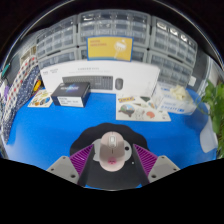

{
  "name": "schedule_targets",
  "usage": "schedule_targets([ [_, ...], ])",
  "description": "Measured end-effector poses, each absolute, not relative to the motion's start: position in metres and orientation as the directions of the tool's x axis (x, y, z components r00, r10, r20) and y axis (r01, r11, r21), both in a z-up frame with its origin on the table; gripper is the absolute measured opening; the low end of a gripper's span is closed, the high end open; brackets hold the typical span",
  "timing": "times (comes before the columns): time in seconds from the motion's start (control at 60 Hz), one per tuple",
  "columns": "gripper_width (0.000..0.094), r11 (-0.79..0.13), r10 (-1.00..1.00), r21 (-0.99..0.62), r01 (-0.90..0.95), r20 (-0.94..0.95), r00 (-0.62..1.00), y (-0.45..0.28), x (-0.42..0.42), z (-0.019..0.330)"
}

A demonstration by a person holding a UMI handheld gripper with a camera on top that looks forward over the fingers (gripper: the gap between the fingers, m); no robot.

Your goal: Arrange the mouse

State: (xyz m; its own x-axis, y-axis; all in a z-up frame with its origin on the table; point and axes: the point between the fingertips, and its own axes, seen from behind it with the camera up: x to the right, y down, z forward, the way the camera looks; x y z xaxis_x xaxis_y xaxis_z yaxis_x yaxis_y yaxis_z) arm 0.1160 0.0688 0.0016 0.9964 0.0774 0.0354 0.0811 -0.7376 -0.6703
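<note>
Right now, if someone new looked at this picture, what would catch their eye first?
First the mouse, pale, sitting on a round black pad between the claw fingers; whether the purple pads press on it is unclear. Beyond them lies a bright blue table with a black box and a white keyboard at its far side, and a yellow sign on the shelves behind.

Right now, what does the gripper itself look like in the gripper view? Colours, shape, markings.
The gripper shows two fingers, each with a purple pad on its inner face, crossed by ridge-like stripes. Outer finger parts look pale grey. No cables, sleeves or printed markings are visible.
</note>
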Motion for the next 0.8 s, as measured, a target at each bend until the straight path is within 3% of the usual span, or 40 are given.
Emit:
schedule_targets([
  [0.25,0.0783,-0.592,0.064,-0.804,0.051,0.016,0.998,0.056,0.082,0.123],
  [0.433,0.0786,-0.541,0.047,-0.841,0.022,-0.004,0.999,0.005,0.043,0.189],
  [0.583,0.0790,-0.517,0.017,-0.856,0.004,-0.005,1.000,-0.046,0.016,0.214],
  [0.8,0.0791,-0.521,0.007,-0.854,0.006,0.003,1.000,-0.110,-0.013,0.220],
])
